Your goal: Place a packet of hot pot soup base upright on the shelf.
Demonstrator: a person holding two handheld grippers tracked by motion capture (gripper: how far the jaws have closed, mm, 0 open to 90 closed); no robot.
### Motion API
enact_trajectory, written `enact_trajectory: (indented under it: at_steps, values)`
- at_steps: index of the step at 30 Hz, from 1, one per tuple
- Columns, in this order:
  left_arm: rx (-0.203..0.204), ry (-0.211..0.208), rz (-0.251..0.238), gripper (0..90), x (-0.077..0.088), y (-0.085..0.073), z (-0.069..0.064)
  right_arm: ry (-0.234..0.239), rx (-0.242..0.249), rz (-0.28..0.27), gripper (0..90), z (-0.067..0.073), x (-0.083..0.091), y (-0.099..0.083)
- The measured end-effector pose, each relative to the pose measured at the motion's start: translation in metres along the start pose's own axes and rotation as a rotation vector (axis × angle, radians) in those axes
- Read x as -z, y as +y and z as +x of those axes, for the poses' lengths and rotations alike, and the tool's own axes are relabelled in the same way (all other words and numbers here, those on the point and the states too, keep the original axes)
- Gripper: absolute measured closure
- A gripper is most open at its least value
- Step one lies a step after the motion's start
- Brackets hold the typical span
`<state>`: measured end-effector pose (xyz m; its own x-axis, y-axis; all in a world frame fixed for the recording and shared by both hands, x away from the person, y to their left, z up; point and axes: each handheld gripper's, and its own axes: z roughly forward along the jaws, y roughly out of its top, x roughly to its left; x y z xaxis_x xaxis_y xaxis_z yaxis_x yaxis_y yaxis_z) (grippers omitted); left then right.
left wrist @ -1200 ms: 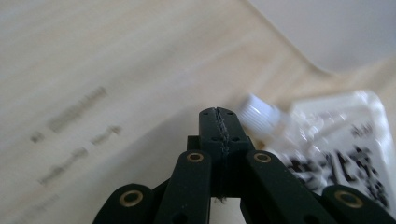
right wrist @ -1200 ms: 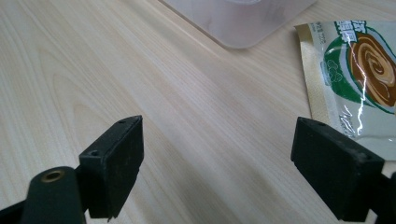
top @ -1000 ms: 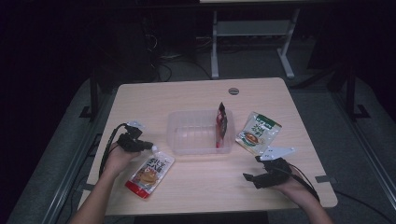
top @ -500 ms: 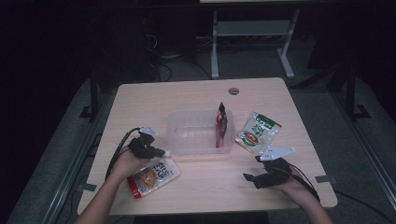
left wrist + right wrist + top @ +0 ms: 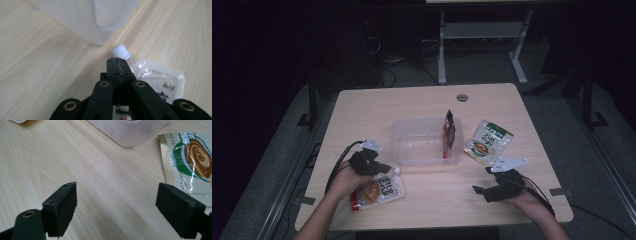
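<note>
You've 1 sachet (image 5: 450,131) in the tub (image 5: 424,141). L gripper (image 5: 117,65) clenched on the pouch (image 5: 160,80), R gripper (image 5: 117,202) released; green pack (image 5: 488,142) left.

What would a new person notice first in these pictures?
Probably the clear plastic tub at the middle of the table, with a dark red packet standing against its right wall. Next, the left tongs, shut on the spouted pouch at the near left by the tub's corner. The right tongs gape open over bare wood beside a green packet.
</note>
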<state>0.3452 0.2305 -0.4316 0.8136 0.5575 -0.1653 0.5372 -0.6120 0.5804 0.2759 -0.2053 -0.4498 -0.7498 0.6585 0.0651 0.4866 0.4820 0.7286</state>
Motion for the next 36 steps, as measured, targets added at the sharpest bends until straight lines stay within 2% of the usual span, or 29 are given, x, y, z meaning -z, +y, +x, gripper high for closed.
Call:
enact_trajectory:
  at_steps: [1,2,3,5,6,7,9,10,11,12,14,15,16,17,18,21,28,30,31,33,34,36]
  values:
    - [-0.007,0.039,0.002,89.9,0.014,-0.006,0.000,0.001,-0.001,0.000,16.8,0.000,0.000,0.000]
    - [0.004,0.056,-0.010,89.9,0.021,-0.011,0.000,0.001,-0.003,-0.001,16.8,0.000,0.000,0.000]
    - [0.004,0.056,-0.010,89.9,0.021,-0.011,0.000,0.002,-0.002,-0.002,16.8,0.000,0.000,0.000]
    - [0.041,0.104,-0.025,89.9,0.042,-0.032,0.001,0.006,0.002,-0.003,16.8,0.001,0.000,0.001]
    - [0.041,0.104,-0.025,89.9,0.042,-0.032,0.001,0.007,0.003,-0.003,16.8,0.001,-0.001,0.001]
    - [0.069,0.123,-0.023,89.9,0.053,-0.049,0.002,0.006,0.005,-0.001,16.8,0.002,-0.001,0.001]
    - [0.101,0.134,-0.013,89.9,0.061,-0.064,0.002,0.008,0.004,0.000,16.8,0.003,-0.001,0.001]
    - [0.101,0.134,-0.013,89.9,0.061,-0.064,0.002,0.008,0.004,0.000,16.8,0.003,-0.001,0.001]
    - [0.130,0.143,-0.005,89.9,0.067,-0.078,0.001,0.007,0.003,0.000,16.8,0.003,-0.001,0.002]
    - [0.141,0.151,0.005,89.9,0.069,-0.084,0.002,0.008,0.003,-0.001,16.8,0.003,-0.001,0.002]
    - [0.144,0.156,0.016,89.9,0.070,-0.088,0.003,0.009,0.004,-0.003,16.8,0.003,-0.001,0.002]
    - [0.197,0.175,0.041,89.9,0.070,-0.097,0.004,0.009,0.006,-0.001,16.8,0.004,-0.002,0.002]
    - [0.197,0.175,0.041,89.9,0.070,-0.097,0.004,0.009,0.006,-0.001,16.8,0.004,-0.002,0.002]
    - [0.222,0.169,0.071,89.9,0.067,-0.099,0.007,0.010,0.007,0.003,16.8,0.005,-0.002,0.003]
    - [0.229,0.165,0.079,89.9,0.064,-0.098,0.007,0.011,0.009,0.002,16.8,0.005,-0.002,0.003]
    - [0.218,0.183,0.117,89.9,0.060,-0.096,0.006,0.010,0.005,0.002,16.8,0.004,-0.002,0.002]
    - [0.223,0.161,0.102,89.9,0.057,-0.097,0.008,0.011,0.011,-0.002,16.8,0.003,-0.003,0.002]
    - [0.212,0.148,0.093,89.9,0.055,-0.095,0.008,0.014,0.014,-0.001,16.8,0.004,-0.003,0.002]
    - [0.188,0.133,0.095,89.9,0.050,-0.090,0.004,0.014,0.011,0.003,16.8,0.004,-0.003,0.002]
    - [0.162,0.124,0.095,89.9,0.045,-0.085,-0.001,0.013,0.010,0.002,16.8,0.004,-0.003,0.002]
    - [0.162,0.124,0.095,89.9,0.045,-0.085,-0.001,0.013,0.010,0.002,16.8,0.004,-0.003,0.002]
    - [0.128,0.099,0.094,89.9,0.038,-0.078,-0.008,0.014,0.005,0.001,16.8,0.004,-0.003,0.002]
